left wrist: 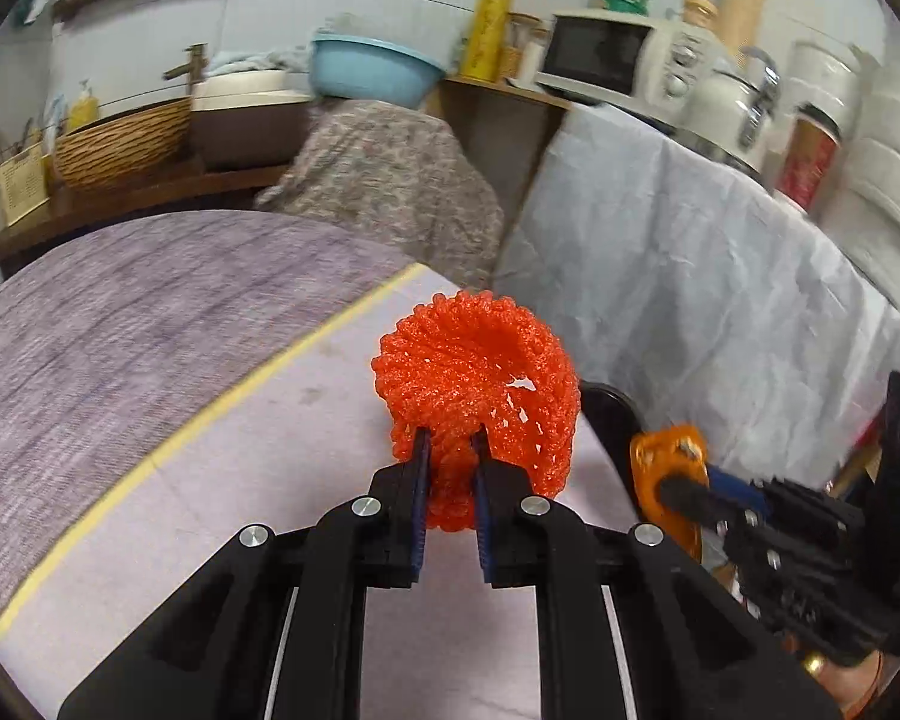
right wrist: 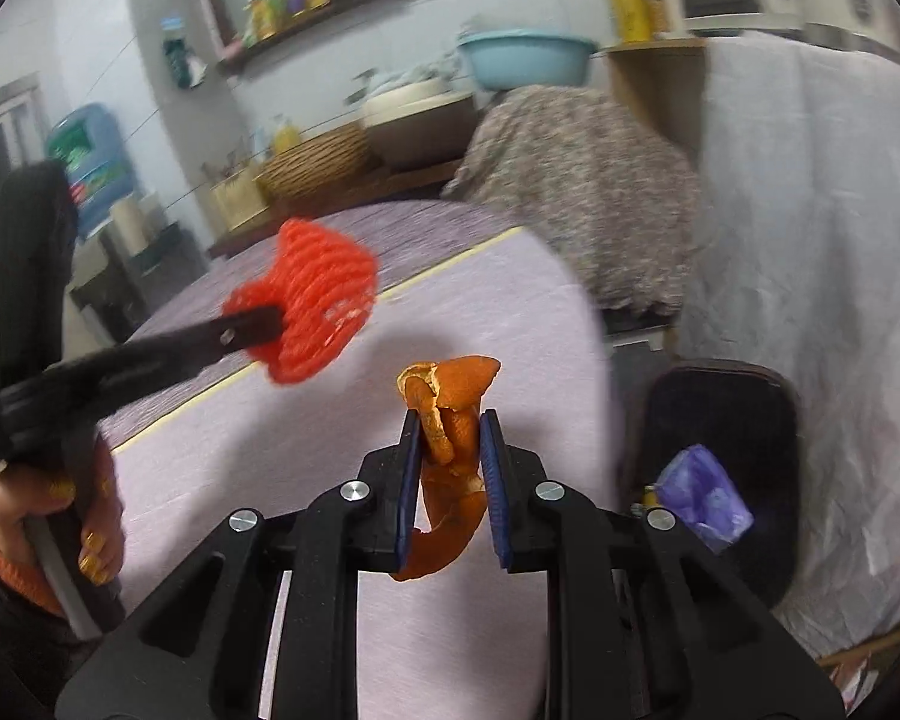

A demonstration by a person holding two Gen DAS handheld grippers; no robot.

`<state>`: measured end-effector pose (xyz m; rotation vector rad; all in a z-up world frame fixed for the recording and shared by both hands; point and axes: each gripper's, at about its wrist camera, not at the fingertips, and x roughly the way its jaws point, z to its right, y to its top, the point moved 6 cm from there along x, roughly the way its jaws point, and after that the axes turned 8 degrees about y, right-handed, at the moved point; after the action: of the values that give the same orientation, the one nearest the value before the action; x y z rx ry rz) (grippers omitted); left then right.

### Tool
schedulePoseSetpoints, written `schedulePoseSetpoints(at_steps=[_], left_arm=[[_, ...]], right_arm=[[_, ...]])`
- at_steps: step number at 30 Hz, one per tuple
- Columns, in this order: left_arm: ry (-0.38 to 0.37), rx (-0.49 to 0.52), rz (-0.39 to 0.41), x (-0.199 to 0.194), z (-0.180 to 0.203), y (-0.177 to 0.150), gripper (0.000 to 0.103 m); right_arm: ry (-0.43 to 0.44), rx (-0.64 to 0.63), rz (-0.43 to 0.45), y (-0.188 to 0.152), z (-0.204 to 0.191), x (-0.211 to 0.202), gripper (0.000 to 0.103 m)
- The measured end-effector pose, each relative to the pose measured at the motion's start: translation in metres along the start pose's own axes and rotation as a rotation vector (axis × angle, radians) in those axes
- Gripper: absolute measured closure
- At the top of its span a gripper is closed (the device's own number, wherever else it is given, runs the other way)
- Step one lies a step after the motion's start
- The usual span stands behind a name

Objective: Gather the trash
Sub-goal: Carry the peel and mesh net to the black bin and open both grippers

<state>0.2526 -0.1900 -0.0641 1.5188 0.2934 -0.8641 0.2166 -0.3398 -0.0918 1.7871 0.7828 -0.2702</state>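
Note:
My left gripper (left wrist: 450, 444) is shut on a red foam fruit net (left wrist: 480, 372) and holds it above the lilac table (left wrist: 222, 510). It also shows in the right wrist view (right wrist: 270, 321), with the net (right wrist: 321, 300) at its tip. My right gripper (right wrist: 450, 420) is shut on a strip of orange peel (right wrist: 453, 414), held above the table's right edge (right wrist: 570, 312). The peel (left wrist: 669, 468) shows at the right in the left wrist view. A black trash bin (right wrist: 732, 402) stands on the floor right of the table, with a purple crumpled wrapper (right wrist: 705, 495) in it.
A white cloth (left wrist: 690, 276) drapes the counter at the right, with a microwave (left wrist: 606, 54) and a rice cooker (left wrist: 732, 102) on it. A floral-covered object (left wrist: 384, 180) with a blue basin (left wrist: 372, 69) stands behind the table. A woven basket (left wrist: 120, 144) sits on a wooden shelf.

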Motion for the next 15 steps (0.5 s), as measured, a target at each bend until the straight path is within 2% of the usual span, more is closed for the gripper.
schedulePoseSetpoints(at_steps=[6, 12, 15], left_arm=[[-0.082, 0.091, -0.038, 0.019, 0.074, -0.011, 0.09], [-0.117, 0.146, -0.09, 0.046, 0.132, -0.019, 0.09], [-0.118, 0.172, -0.114, 0.058, 0.155, -0.023, 0.09]], right_arm=[[-0.19, 0.134, -0.006, -0.021, 0.086, -0.019, 0.082], [-0.258, 0.216, -0.064, -0.051, 0.152, 0.005, 0.081], [-0.256, 0.267, -0.067, -0.063, 0.176, 0.018, 0.067]])
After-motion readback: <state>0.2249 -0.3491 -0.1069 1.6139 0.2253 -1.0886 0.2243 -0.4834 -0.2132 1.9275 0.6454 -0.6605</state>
